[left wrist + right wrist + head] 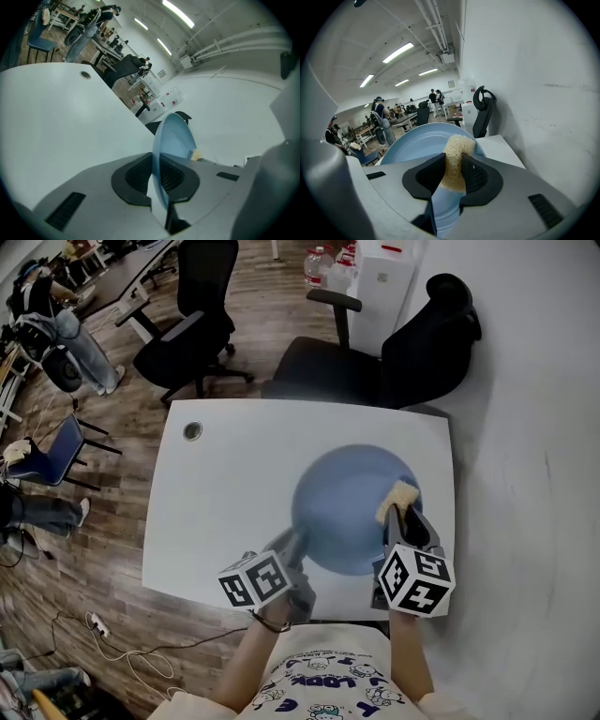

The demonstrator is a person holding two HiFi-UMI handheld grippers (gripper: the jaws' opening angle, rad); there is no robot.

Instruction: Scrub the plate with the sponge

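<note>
Marker cubes (255,580) sit closest, one on each gripper. L gripper (298,542) jaws are clamped on the near-left rim of the blue plate (347,507), rim pinched edge-on btwn the pads. R gripper (401,514) jaws are closed on a tan sponge (397,495), part of it sticking out past the tips & lying against the plate's inner face by its right rim. Plate is over the right part of the white table (225,493), w/ black office chairs (375,362) behind it
</note>
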